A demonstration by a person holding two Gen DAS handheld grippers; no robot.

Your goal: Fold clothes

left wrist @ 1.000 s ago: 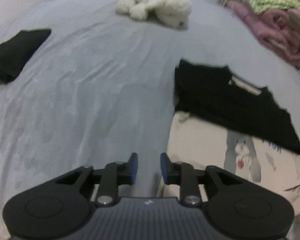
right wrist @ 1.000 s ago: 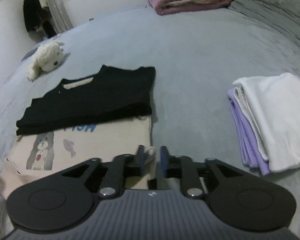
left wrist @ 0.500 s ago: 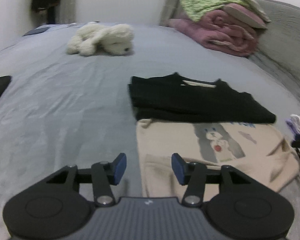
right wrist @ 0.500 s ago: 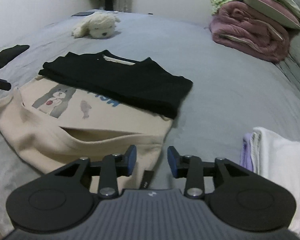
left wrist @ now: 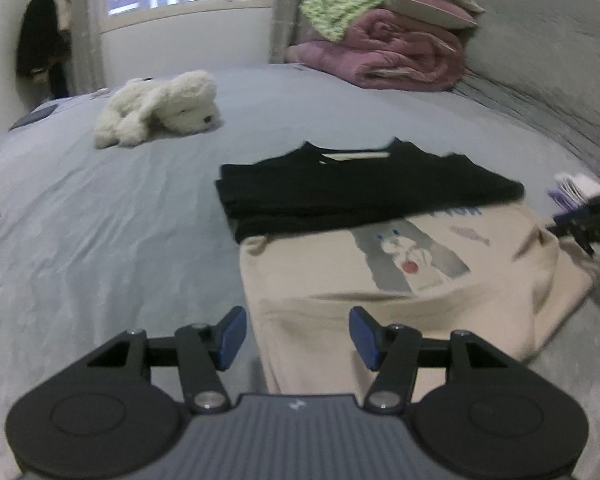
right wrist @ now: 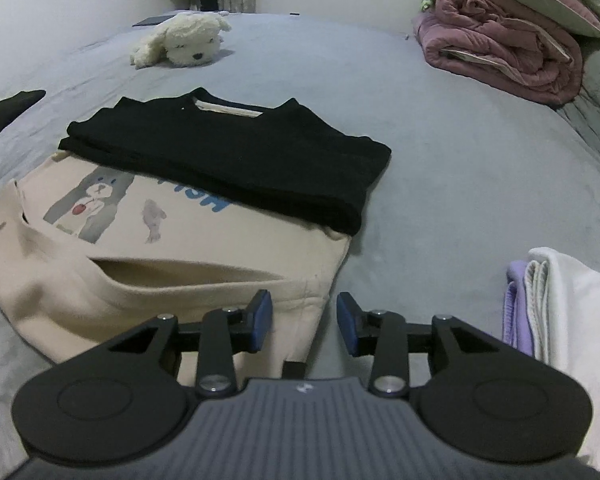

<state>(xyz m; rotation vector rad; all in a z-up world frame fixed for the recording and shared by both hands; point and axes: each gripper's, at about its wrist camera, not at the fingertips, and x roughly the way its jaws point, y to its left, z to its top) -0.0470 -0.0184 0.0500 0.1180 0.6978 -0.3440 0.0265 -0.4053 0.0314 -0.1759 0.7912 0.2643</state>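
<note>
Cream cat-print cotton sweatshirt lay part-folded on the grey bed, folded black knit top on its upper half; final folds seemingly left, left gripper and right gripper jaws spread, empty, over its near edge.

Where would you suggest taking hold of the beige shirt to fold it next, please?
Probably the beige shirt by its two near corners, each gripper coming in low from the near edge: that loose hem lies nearest both grippers, while the black top covers the far end.
</note>
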